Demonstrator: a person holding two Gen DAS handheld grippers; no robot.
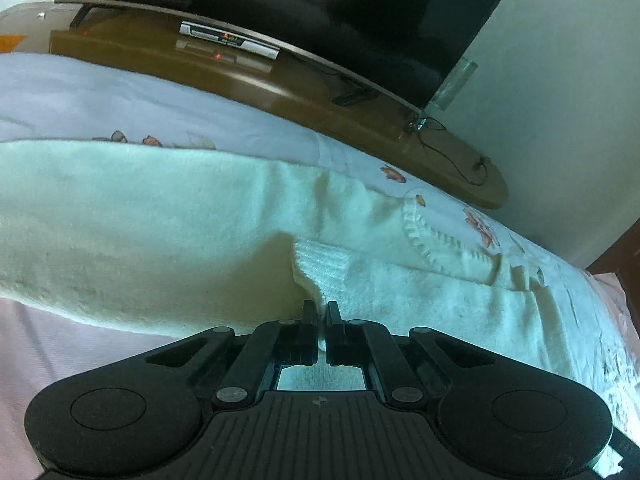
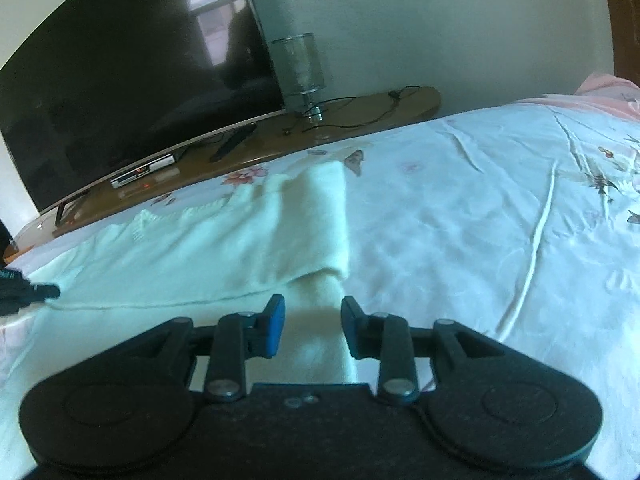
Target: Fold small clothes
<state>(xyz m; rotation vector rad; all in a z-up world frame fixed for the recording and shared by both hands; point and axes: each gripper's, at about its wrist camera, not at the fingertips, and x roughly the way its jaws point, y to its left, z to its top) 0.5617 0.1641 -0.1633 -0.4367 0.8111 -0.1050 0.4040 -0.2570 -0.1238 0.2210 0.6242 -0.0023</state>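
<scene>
floral bed sheet point(image 2: 460, 208) is covering the bed, with a wooden tv stand point(image 1: 280, 92) and dark television point(image 2: 132, 92) sitting beyond it; a glass point(image 2: 298, 66) is standing on the stand. cream knit sweater point(image 1: 160, 216) is lying spread on the sheet. left gripper point(image 1: 320, 316) is pinching the ribbed cuff point(image 1: 324, 268) with jaws closed on it. right gripper point(image 2: 312, 320) is holding its jaws apart astride the folded sleeve point(image 2: 316, 216), pads not pressing the cloth.
</scene>
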